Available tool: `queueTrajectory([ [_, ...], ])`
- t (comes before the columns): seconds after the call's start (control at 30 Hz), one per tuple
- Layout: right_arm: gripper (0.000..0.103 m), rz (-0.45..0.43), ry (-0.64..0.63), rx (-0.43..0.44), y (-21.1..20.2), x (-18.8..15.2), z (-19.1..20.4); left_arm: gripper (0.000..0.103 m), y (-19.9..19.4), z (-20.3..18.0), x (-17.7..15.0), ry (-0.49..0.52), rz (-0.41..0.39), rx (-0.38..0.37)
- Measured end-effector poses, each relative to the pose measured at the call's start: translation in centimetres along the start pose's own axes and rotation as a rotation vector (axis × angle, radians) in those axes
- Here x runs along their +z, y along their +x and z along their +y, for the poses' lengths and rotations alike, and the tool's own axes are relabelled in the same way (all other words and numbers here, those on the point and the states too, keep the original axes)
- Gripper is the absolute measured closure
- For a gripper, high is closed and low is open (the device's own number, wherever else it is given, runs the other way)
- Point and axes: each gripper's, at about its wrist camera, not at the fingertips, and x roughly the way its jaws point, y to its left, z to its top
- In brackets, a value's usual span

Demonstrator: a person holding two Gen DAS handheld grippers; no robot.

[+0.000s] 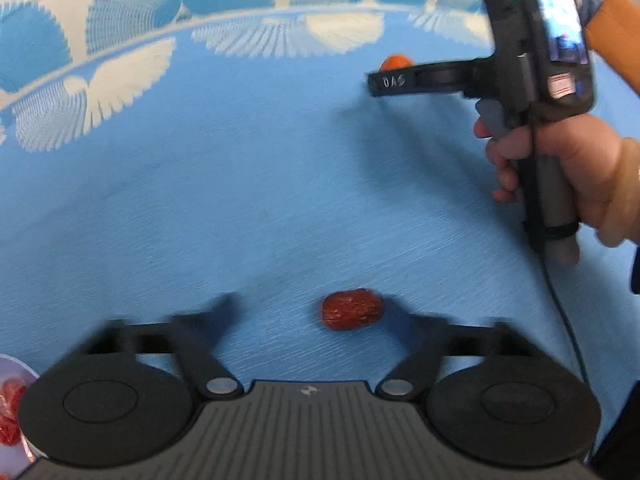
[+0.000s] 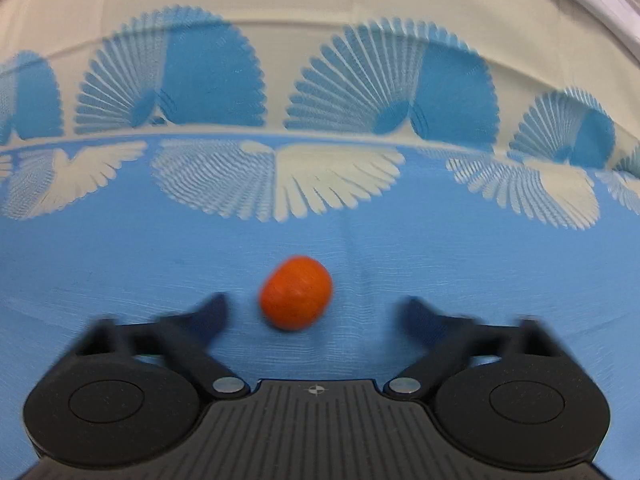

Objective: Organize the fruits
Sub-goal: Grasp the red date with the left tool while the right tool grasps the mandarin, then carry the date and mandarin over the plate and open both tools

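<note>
A wrinkled dark red date [image 1: 351, 309] lies on the blue tablecloth. My left gripper [image 1: 314, 306] is open, its jaws spread wide, with the date just ahead, closer to the right finger. A small round orange fruit [image 2: 296, 292] lies on the cloth between the wide-spread jaws of my open right gripper [image 2: 316, 310]. In the left wrist view the right gripper [image 1: 374, 82] shows from the side at upper right, held by a hand, with the orange fruit [image 1: 394, 62] partly hidden behind its finger.
A white plate [image 1: 16, 368] holding red fruit shows at the lower left edge of the left wrist view. The blue tablecloth [image 2: 120, 260] has a white fan pattern along its far edge, where it drapes over the table edge.
</note>
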Motion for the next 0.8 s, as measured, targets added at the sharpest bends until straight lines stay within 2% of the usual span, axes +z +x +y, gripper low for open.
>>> queueTrajectory([
  [0.03, 0.066, 0.001, -0.004, 0.005, -0.2, 0.3, 0.1, 0.067, -0.4, -0.3, -0.1, 0.025, -0.004, 0.0],
  [0.2, 0.066, 0.046, 0.066, 0.003, -1.0, 0.7, -0.6, 0.067, -1.7, -0.4, -0.2, 0.027, -0.011, -0.006],
  [0.3, 0.066, 0.036, 0.068, -0.005, -3.5, 0.9, -0.5, 0.067, -4.2, 0.1, 0.3, 0.009, -0.038, -0.014],
  [0.43, 0.066, -0.022, 0.048, 0.012, -9.7, 1.2, 0.0, 0.067, -9.4, 1.1, 0.3, 0.019, -0.093, 0.004],
  [0.53, 0.066, -0.066, 0.049, 0.027, -15.5, 1.4, 1.2, 0.067, -13.8, 2.5, -0.8, -0.01, -0.102, 0.02],
  [0.67, 0.066, -0.125, 0.06, 0.07, -23.6, 0.9, 3.9, 0.067, -19.9, 4.5, -4.1, -0.062, -0.107, 0.066],
  [0.8, 0.066, -0.14, 0.076, 0.159, -30.8, -0.9, 8.0, 0.067, -24.9, 6.6, -8.5, -0.108, -0.091, 0.151],
])
